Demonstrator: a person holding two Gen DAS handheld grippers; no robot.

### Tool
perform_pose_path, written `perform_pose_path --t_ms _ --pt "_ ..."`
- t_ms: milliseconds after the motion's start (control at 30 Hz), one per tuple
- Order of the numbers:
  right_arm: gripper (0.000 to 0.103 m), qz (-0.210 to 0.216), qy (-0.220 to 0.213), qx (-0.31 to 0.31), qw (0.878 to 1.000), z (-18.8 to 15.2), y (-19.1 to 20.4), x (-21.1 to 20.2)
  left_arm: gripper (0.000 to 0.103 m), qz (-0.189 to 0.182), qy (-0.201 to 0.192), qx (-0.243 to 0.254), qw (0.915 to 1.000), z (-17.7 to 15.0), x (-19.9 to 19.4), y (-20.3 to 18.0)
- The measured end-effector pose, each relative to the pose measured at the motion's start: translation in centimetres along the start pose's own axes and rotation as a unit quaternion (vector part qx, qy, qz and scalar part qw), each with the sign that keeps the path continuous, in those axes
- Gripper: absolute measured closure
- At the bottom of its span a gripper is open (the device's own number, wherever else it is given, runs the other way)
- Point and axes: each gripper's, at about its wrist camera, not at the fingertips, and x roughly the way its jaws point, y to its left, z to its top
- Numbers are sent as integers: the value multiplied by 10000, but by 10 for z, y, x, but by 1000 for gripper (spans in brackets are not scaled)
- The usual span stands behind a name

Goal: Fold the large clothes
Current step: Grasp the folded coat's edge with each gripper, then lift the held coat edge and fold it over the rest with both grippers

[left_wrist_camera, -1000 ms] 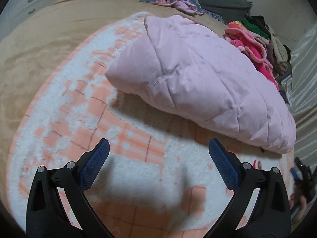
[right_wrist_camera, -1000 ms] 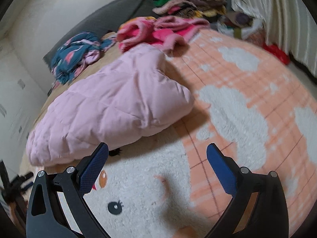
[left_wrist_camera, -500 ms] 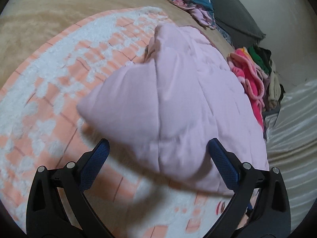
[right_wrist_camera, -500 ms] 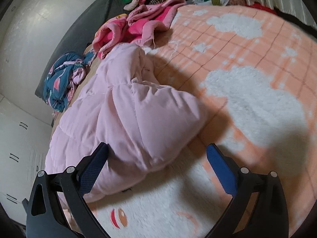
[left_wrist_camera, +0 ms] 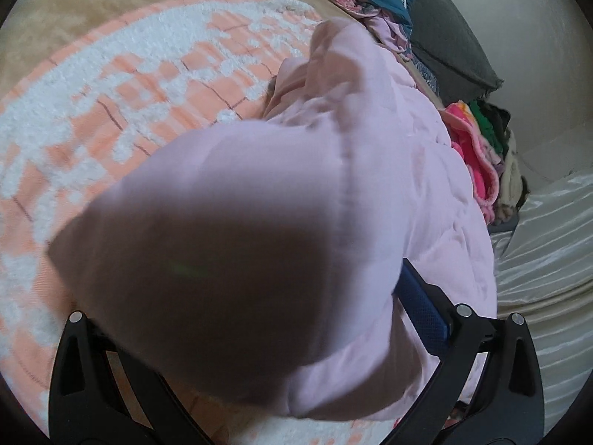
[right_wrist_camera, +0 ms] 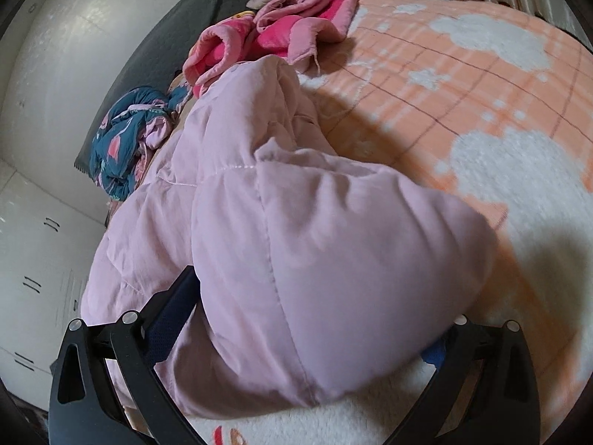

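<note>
A puffy pale pink quilted jacket (left_wrist_camera: 389, 141) lies folded on a peach and white plush blanket (left_wrist_camera: 148, 74). My left gripper (left_wrist_camera: 296, 296) is open, pushed up against one padded corner of it. That corner bulges between the jaws and hides the left finger; only the right blue pad (left_wrist_camera: 418, 307) shows. In the right wrist view another corner of the jacket (right_wrist_camera: 296, 241) fills the space between the jaws of my open right gripper (right_wrist_camera: 292, 296). Its left pad (right_wrist_camera: 170, 315) presses the fabric's side, and the right one is mostly covered.
A heap of bright pink clothes (right_wrist_camera: 281, 33) lies just beyond the jacket. A blue patterned garment (right_wrist_camera: 126, 137) and a grey pillow (left_wrist_camera: 452, 44) sit by the wall. White cabinet doors (right_wrist_camera: 33, 259) stand at the left, and shiny silver fabric (left_wrist_camera: 548, 259) hangs beside the bed.
Both grippers have moved forward from the bare blanket onto the jacket. Its corners now sit between the jaws, which stay as wide apart as before.
</note>
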Motion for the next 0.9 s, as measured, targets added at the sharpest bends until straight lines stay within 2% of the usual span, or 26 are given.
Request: perform_pose_path --t_ms 33,100,133,167,200,233,300,400,533,600,733,900 --pt "7 15 -19 -44 10000 0 1 1 8 -74 11 -87 9999 0 2 2" --pt "25 121 -20 -189 9997 -2 4 1 9 4 -63 9 10000 0 1 -1" --pt "30 196 -5 -265 9995 -2 5 0 15 100 -120 125 9998 -1 0 -5" --pt "41 272 9 -321 9991 -2 7 0 17 189 -183 240 9994 -3 -3 -10" --pt "49 336 3 -438 9985 -1 9 -3 25 306 -260 420 9983 -5 -6 -17" --pt "52 342 -4 -595 9976 -1 13 -6 34 411 -338 643 9965 -6 -9 -25" --pt "60 277 -30 -891 9956 0 23 -11 44 558 -453 1001 9924 -9 -15 -37" --pt "65 56 -56 -1266 9919 2 37 -14 56 729 -556 1479 9847 -13 -21 -53" --pt "68 -315 -138 -1888 9814 -4 55 -19 65 946 -747 2082 9706 -20 -30 -72" --pt "70 -411 -212 -2154 9754 -8 63 -24 67 1048 -799 2280 9647 -20 -32 -79" --pt "72 -525 -362 -2655 9620 -17 75 -37 70 1116 -839 2452 9594 -22 -39 -83" --pt "74 -466 -563 -3001 9511 -25 88 -58 72 1109 -918 2678 9527 -29 -56 -91"
